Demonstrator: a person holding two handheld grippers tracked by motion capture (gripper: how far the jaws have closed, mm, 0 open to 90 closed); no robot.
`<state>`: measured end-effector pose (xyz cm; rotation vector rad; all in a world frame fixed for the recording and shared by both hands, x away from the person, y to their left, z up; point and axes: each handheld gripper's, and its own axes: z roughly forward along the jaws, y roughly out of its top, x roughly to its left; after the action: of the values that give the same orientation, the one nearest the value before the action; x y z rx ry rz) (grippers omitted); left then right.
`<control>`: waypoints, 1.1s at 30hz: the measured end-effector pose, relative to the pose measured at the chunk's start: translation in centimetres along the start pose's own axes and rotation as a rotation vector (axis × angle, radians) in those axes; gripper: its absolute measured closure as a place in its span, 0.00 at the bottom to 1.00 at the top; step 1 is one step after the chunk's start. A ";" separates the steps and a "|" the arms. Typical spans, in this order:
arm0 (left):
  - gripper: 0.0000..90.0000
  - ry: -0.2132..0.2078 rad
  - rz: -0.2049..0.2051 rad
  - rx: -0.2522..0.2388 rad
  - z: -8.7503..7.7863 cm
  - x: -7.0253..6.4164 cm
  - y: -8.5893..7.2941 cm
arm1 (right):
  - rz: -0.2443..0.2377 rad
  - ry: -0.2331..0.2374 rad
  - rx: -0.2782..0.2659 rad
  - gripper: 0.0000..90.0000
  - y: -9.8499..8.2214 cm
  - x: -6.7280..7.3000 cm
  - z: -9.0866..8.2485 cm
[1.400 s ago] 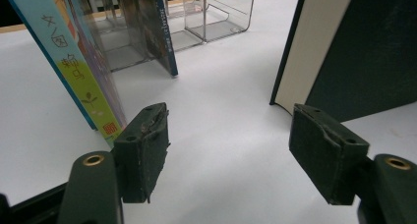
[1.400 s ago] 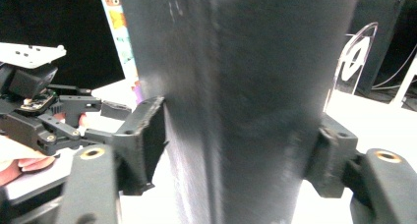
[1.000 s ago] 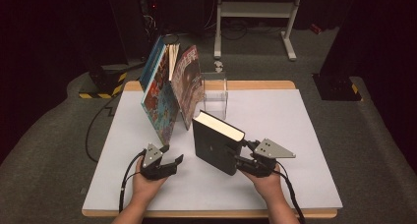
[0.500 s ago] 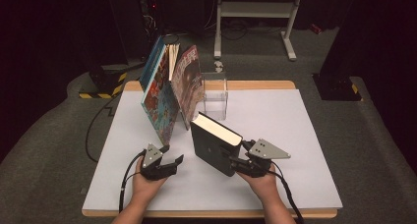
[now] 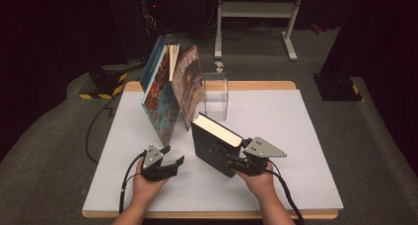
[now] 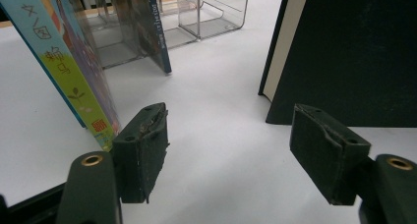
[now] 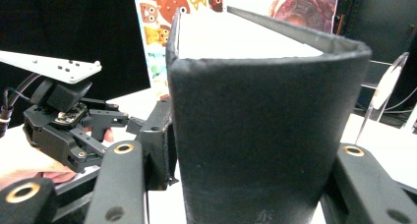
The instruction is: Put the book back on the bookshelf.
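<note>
Book (image 5: 215, 145), thick matte-black hardcover, clamped by right gripper (image 5: 235, 162); left gripper (image 5: 170, 162) jaws apart.

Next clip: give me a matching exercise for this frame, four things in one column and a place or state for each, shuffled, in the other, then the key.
Things:
1. black book
2. left claw
3. clear acrylic stand
4. picture books

States:
A. leaning in a row at the far left of the table
B. open above the white table top, nothing between its jaws
C. standing on edge, spine between the jaws of the right claw
D. see-through, at the back of the table, right of the leaning row

Pairs: 1-C, 2-B, 3-D, 4-A
</note>
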<state>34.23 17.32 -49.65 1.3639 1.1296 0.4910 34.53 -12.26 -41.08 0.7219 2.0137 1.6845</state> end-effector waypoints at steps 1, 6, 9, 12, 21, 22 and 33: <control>0.34 0.001 -0.003 0.000 0.0 0.0 0.0 | -0.003 0.000 0.000 0.54 0.0 0.0 0.0; 0.34 -0.002 -0.007 0.003 0.1 0.1 0.0 | -0.014 -0.001 0.001 0.58 0.0 0.3 -0.1; 0.34 -0.003 -0.007 0.004 0.1 0.1 0.0 | -0.025 -0.001 0.003 0.59 0.1 0.5 0.0; 0.34 -0.005 -0.010 0.004 0.1 0.1 -0.1 | -0.021 -0.001 0.004 0.59 0.1 0.5 0.0; 0.34 -0.004 -0.025 -0.008 0.1 0.1 0.1 | 0.036 -0.034 -0.023 0.60 0.4 0.2 0.2; 0.34 -0.004 -0.021 -0.004 0.0 0.2 0.1 | 0.028 -0.044 -0.026 0.60 0.5 0.2 0.1; 0.34 -0.006 -0.020 -0.013 -0.2 0.2 0.4 | 0.020 -0.172 -0.047 0.60 0.8 -1.1 -1.3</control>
<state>34.27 17.71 -49.28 1.3410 1.1328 0.4783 34.64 -13.85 -40.06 0.8428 1.8495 1.6161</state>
